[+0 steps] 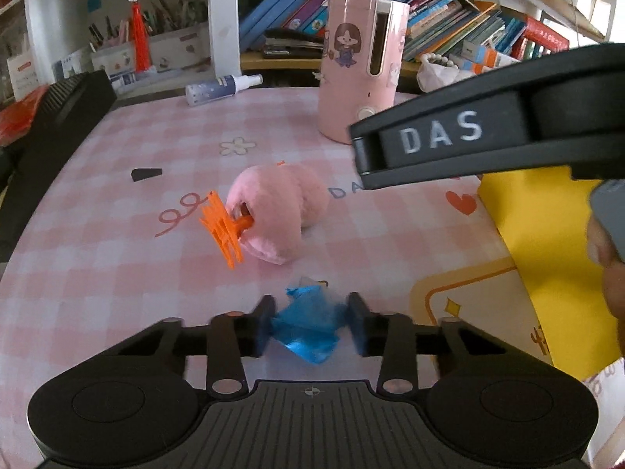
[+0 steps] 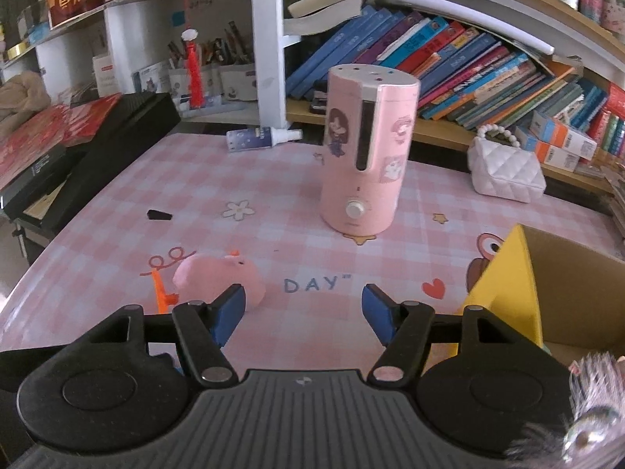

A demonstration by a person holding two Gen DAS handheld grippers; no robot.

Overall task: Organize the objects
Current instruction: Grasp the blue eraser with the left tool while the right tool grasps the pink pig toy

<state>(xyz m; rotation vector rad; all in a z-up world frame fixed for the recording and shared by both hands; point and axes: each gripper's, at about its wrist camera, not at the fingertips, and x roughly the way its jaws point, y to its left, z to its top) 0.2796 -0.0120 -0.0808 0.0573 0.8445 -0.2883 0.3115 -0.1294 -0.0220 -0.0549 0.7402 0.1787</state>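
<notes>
The pink checked counter carries a tall pink humidifier; in front of it lies a pink plush toy with an orange clip, and to its right a yellow box partly cut off. Nearer than the plush, the left tongs sit nearly closed, pressing a crumpled blue wrapper. The right tongs gape about halfway, holding nothing.

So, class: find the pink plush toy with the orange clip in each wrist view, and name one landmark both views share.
Left wrist view: pink plush toy lies centre frame on the checked tablecloth, orange clip on its left.
Right wrist view: pink plush toy sits lower left, just beyond the left fingertip.
Shared landmark: the pink humidifier standing behind it.
</notes>
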